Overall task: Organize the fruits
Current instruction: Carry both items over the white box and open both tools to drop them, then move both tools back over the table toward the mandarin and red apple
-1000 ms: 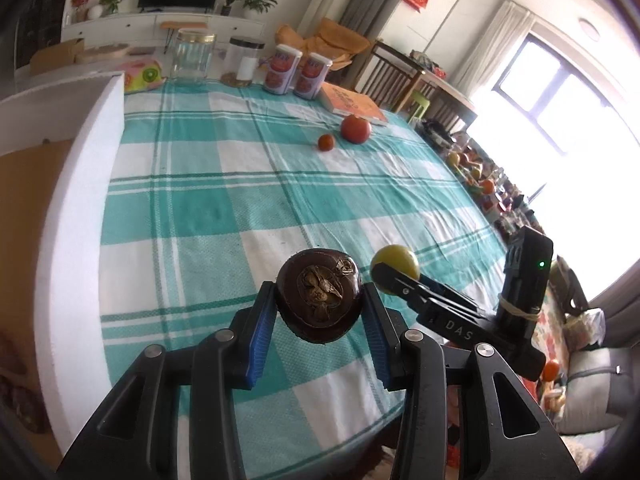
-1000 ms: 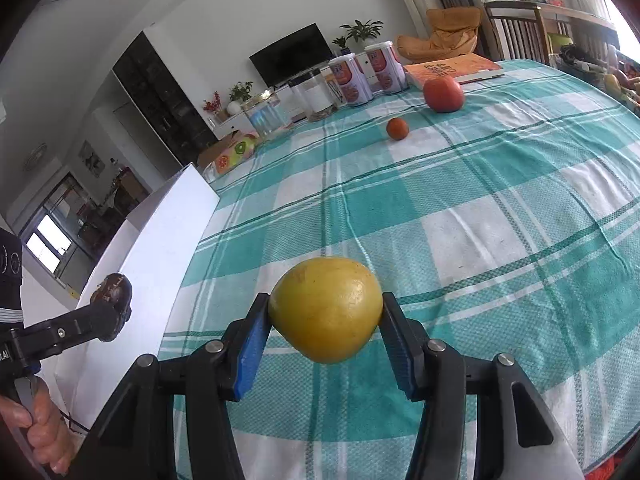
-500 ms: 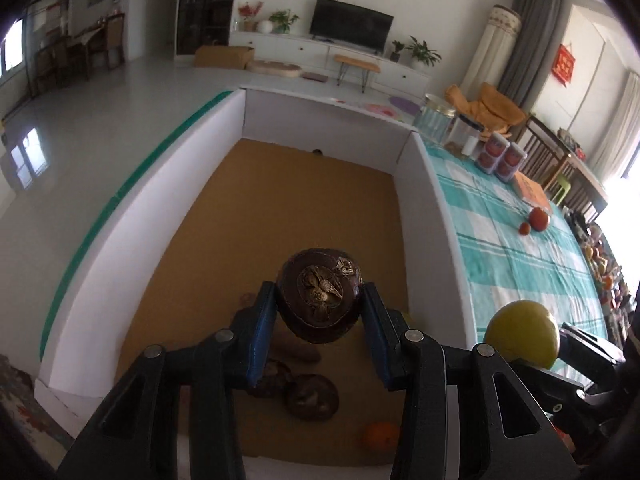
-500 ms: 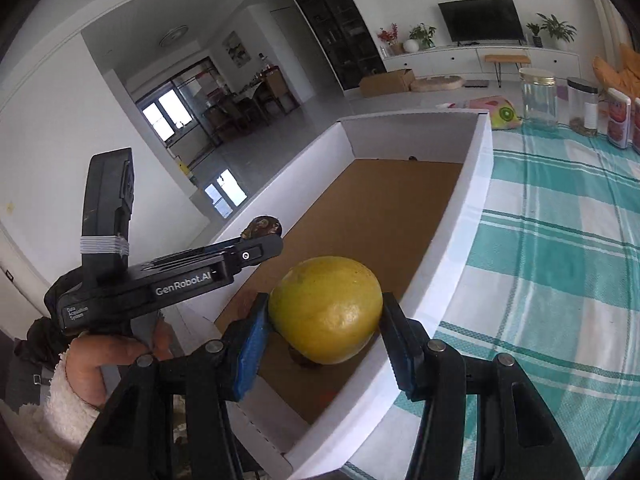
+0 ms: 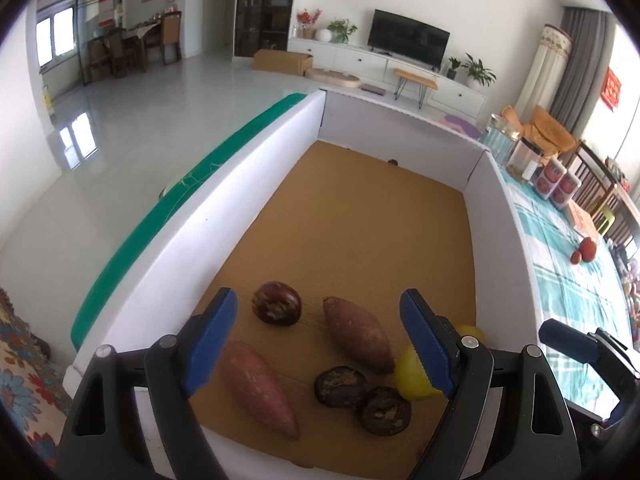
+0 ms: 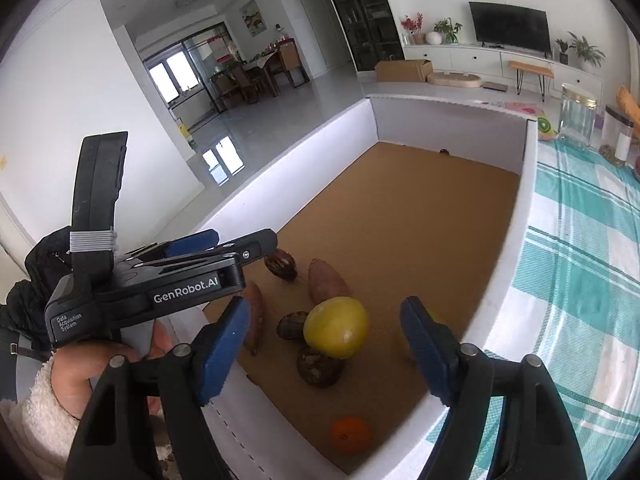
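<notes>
While both hover over the white box (image 5: 256, 184), the left gripper (image 5: 320, 344) and right gripper (image 6: 324, 344) have just spread wide, empty; the passion fruit (image 5: 277, 303) and yellow fruit (image 6: 336, 327) lie inside.

Two views, each riding on a tool and looking forward past its own two blue fingers, tilted down into the white box (image 5: 256, 184) from close above. Left view from the near end, facing the far wall with the TV (image 5: 408, 42). Right view from beside it, nearer the tabletop (image 6: 580, 248). Shared: brown box floor, yellow fruit (image 6: 335, 327), TV wall.
</notes>
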Available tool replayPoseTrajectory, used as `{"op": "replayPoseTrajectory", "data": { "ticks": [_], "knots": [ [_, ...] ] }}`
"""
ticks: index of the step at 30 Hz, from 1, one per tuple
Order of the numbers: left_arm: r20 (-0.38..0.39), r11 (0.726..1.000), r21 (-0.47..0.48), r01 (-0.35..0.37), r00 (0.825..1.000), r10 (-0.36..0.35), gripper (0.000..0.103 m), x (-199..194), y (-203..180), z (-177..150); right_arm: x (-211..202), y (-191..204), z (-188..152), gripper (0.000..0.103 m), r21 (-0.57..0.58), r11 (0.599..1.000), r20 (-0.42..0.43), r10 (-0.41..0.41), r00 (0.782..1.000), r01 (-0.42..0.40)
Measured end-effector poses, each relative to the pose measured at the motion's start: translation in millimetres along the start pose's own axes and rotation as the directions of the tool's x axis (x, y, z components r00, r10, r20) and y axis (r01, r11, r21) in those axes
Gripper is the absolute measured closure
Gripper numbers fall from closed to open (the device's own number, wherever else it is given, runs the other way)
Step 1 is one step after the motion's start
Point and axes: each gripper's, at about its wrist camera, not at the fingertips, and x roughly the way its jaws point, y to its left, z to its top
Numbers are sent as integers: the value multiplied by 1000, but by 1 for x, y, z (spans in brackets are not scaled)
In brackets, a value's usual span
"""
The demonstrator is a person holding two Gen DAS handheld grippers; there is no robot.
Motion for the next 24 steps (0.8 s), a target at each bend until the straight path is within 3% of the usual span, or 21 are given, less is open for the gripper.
{"op": "replayPoseTrajectory", "data": {
  "ticks": [4, 7, 10, 13, 16, 19, 21, 23, 24],
  "knots": [
    [30, 996, 42, 75, 997, -76, 18, -11, -33, 3, -44, -49, -17, 7, 83, 989, 100, -128, 987, 120],
    [40, 980, 117, 161, 985, -167, 18, -24, -76, -1, -72, -104, -36, 5, 162, 951, 109, -281, 954, 261],
    [20, 943, 208, 261, 962, -271, 15, -38, -128, -10, -99, -169, -65, 5, 252, 880, 79, -434, 897, 403],
    [-35, 892, 284, 350, 934, -355, 15, -44, -180, -26, -132, -231, -93, 5, 322, 780, 18, -572, 820, 537],
    [-130, 840, 336, 426, 904, -407, 15, -40, -229, -45, -167, -285, -125, 5, 391, 689, -33, -652, 758, 610],
    [-202, 788, 397, 470, 883, -424, 15, -33, -276, -66, -196, -323, -153, 5, 462, 617, -57, -696, 716, 637],
    [-233, 756, 444, 481, 877, -421, 15, -29, -305, -81, -212, -343, -169, 5, 558, 562, -68, -702, 709, 610],
    [-250, 731, 488, 478, 878, -408, 15, -23, -331, -94, -226, -357, -183, 5, 663, 534, -36, -677, 735, 524],
    [-252, 720, 513, 468, 883, -395, 15, -19, -343, -100, -231, -359, -189, 5, 697, 516, -24, -676, 736, 497]
  ]
}}
